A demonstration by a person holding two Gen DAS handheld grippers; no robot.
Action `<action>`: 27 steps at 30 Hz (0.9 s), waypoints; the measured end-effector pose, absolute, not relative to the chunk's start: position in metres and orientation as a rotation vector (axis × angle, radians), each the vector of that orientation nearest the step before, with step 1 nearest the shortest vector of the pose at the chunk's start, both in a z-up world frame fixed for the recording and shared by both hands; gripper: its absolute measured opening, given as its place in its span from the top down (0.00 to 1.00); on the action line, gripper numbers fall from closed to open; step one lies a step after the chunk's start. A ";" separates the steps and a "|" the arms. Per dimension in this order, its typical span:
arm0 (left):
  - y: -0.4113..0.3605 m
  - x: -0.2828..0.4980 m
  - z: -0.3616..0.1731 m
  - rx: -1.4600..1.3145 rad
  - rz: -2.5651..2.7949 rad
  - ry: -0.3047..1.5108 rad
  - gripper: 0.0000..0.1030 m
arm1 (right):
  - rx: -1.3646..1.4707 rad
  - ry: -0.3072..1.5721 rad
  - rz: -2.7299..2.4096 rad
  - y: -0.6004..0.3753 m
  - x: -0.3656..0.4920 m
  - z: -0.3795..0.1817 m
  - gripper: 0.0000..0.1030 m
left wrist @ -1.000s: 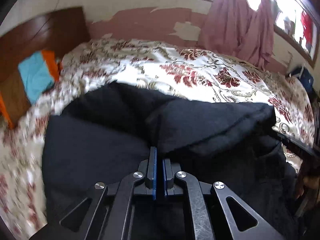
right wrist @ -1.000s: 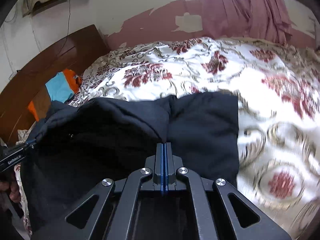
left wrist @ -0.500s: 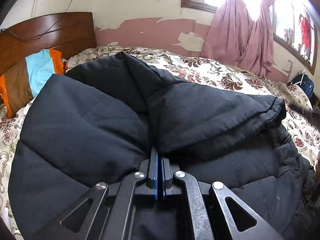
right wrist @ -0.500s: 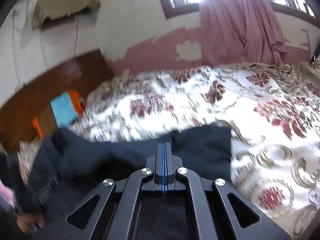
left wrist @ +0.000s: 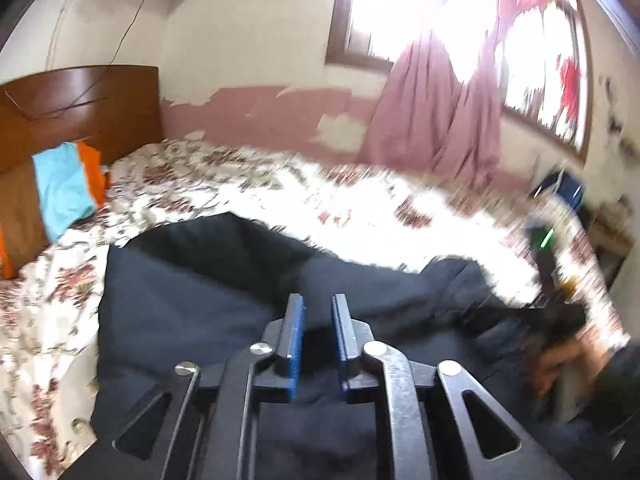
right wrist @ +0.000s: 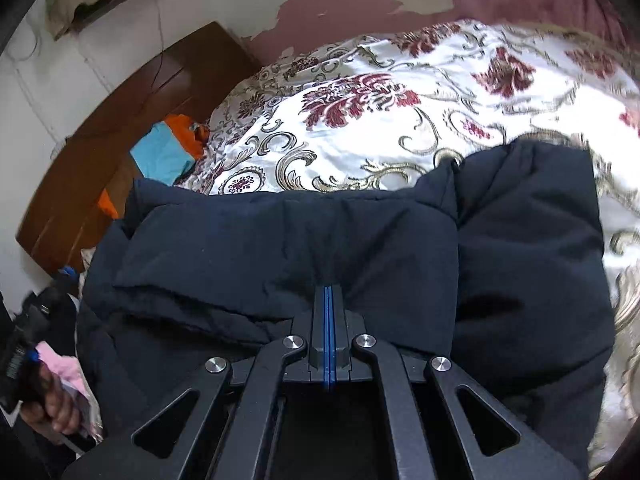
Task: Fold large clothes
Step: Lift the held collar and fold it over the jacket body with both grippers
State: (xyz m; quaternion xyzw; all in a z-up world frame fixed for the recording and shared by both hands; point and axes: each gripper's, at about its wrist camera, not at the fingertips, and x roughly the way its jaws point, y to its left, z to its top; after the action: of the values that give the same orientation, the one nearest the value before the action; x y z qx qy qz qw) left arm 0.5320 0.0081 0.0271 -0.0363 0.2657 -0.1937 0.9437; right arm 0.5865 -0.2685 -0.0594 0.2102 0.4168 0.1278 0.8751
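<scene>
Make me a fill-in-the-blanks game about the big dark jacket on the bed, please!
1. The dark jacket lies on a bedspread with a ____ pattern.
2. The right gripper is ____ on the jacket's fabric.
3. The left gripper has its jaws ____, a gap showing between its blue pads.
4. The headboard is made of ____.

Missing words: floral; shut; opening; wood

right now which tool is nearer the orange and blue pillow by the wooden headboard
Left. The left tool is at the dark padded jacket's pillow side; the right tool grips the far side.
</scene>
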 end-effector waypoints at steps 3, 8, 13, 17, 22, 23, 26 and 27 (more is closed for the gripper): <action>-0.021 0.560 0.027 -0.053 -0.456 0.655 0.86 | 0.479 0.869 0.262 -0.270 0.582 -0.075 0.99; -0.069 0.606 -0.026 0.142 -0.445 0.981 0.86 | 0.385 0.922 0.278 -0.263 0.589 -0.088 0.99; -0.072 0.631 -0.038 0.098 -0.384 1.063 0.88 | 0.283 1.043 0.256 -0.248 0.625 -0.095 0.99; -0.076 0.646 -0.055 0.059 -0.328 1.156 0.89 | 0.260 1.068 0.229 -0.241 0.651 -0.106 1.00; -0.092 0.665 -0.071 0.142 -0.269 1.178 0.91 | 0.305 0.992 0.251 -0.247 0.660 -0.120 1.00; -0.092 0.669 -0.074 0.134 -0.264 1.173 0.91 | 0.324 0.987 0.257 -0.250 0.662 -0.122 1.00; -0.088 0.674 -0.081 0.086 -0.263 1.141 0.92 | 0.348 0.967 0.266 -0.253 0.664 -0.126 1.00; -0.086 0.673 -0.082 0.068 -0.264 1.132 0.92 | 0.345 0.960 0.265 -0.253 0.664 -0.126 1.00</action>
State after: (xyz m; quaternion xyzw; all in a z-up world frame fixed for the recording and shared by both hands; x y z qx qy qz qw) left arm 0.6735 -0.0862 -0.0820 0.0323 0.5348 -0.1247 0.8351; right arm 0.6637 -0.2528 -0.1258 0.1647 0.4580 0.1265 0.8643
